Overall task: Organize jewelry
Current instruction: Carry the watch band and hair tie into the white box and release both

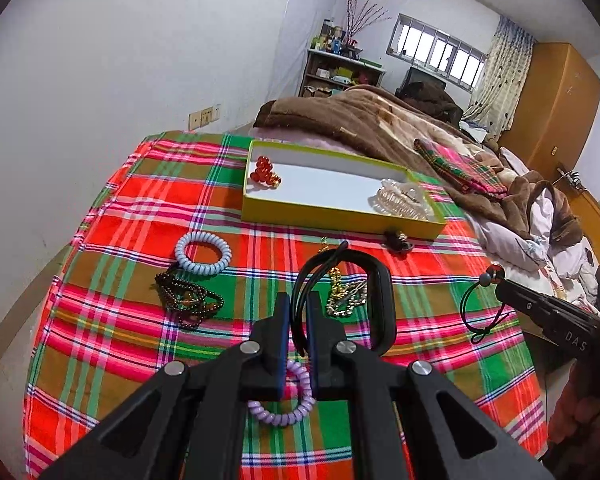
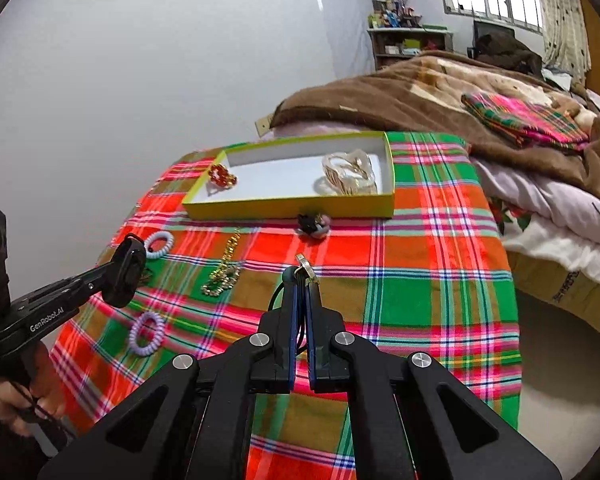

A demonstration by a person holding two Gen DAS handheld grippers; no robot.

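Note:
A yellow-green box (image 1: 332, 222) (image 2: 284, 205) with a white inside stands at the far side of the plaid cloth. It holds a red bead bracelet (image 1: 265, 172) (image 2: 222, 175) and a pearly clear piece (image 1: 402, 198) (image 2: 350, 172). My left gripper (image 1: 298, 300) (image 2: 130, 268) is shut on a black bangle with a cord (image 1: 380, 300), held above the cloth. My right gripper (image 2: 302, 284) (image 1: 500, 280) is shut on a black cord bracelet (image 1: 480, 312) with a bead and ring charm (image 2: 306, 268).
On the cloth lie a pale blue coil tie (image 1: 203, 252) (image 2: 158, 244), a lilac coil tie (image 1: 286, 400) (image 2: 146, 332), a dark bead bracelet (image 1: 188, 300), a gold chain (image 1: 344, 292) (image 2: 222, 274) and a black hair tie (image 1: 398, 240) (image 2: 312, 226). A bed with a brown blanket (image 2: 440, 88) lies behind.

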